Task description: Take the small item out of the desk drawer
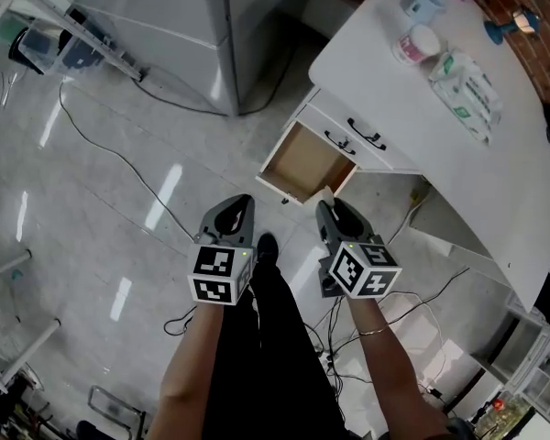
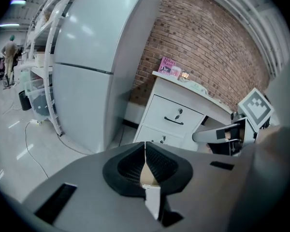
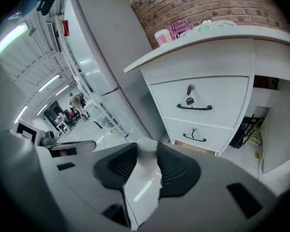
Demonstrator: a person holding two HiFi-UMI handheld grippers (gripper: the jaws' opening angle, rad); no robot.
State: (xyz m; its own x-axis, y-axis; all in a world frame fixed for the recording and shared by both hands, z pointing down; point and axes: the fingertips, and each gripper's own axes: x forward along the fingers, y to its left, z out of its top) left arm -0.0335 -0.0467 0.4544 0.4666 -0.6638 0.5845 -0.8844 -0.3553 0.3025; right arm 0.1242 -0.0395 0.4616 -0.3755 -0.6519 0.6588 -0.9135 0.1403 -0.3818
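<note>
The white desk has its bottom drawer pulled open, and what shows of its brown inside is bare. My right gripper hovers just in front of the drawer, shut on a small pale item that sits between its black pads. The item also shows at that gripper's tip in the head view. Beside it, my left gripper holds nothing, and its jaws meet at the tips. Both grippers hang over the floor, side by side.
A tall grey fridge stands left of the desk. Cups and a tissue pack lie on the desk top. Cables trail across the shiny floor. The person's dark trouser leg is below the grippers. Two upper drawers are closed.
</note>
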